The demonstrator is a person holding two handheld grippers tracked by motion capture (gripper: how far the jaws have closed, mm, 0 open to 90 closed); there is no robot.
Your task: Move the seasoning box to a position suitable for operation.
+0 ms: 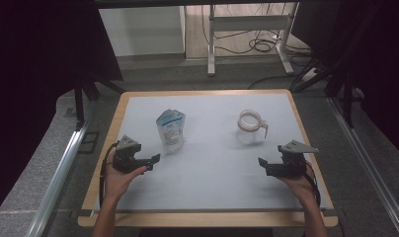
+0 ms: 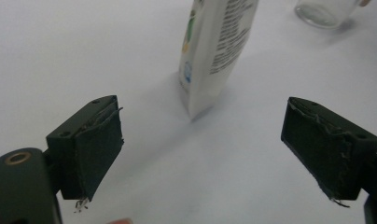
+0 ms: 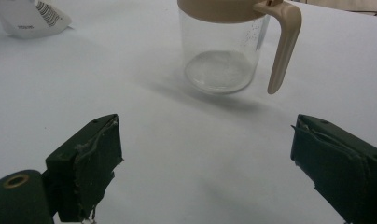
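A white printed stand-up pouch (image 1: 171,129) stands upright left of the middle of the white table top (image 1: 207,177). A clear glass jug (image 1: 250,127) with a beige rim and handle stands to the right. My left gripper (image 1: 149,163) rests near the front left, held by a hand, with its jaws pointing toward the pouch. In the left gripper view it (image 2: 213,140) is open and empty, the pouch (image 2: 214,46) a short way ahead. My right gripper (image 1: 264,167) sits at the front right. It (image 3: 210,158) is open and empty, facing the jug (image 3: 221,46).
The table's wooden rim (image 1: 202,92) frames the white top. Behind it are a desk frame (image 1: 247,34) and cables (image 1: 259,45) on the floor. Metal rails (image 1: 64,168) run along both sides, and dark curtains hang at left and right.
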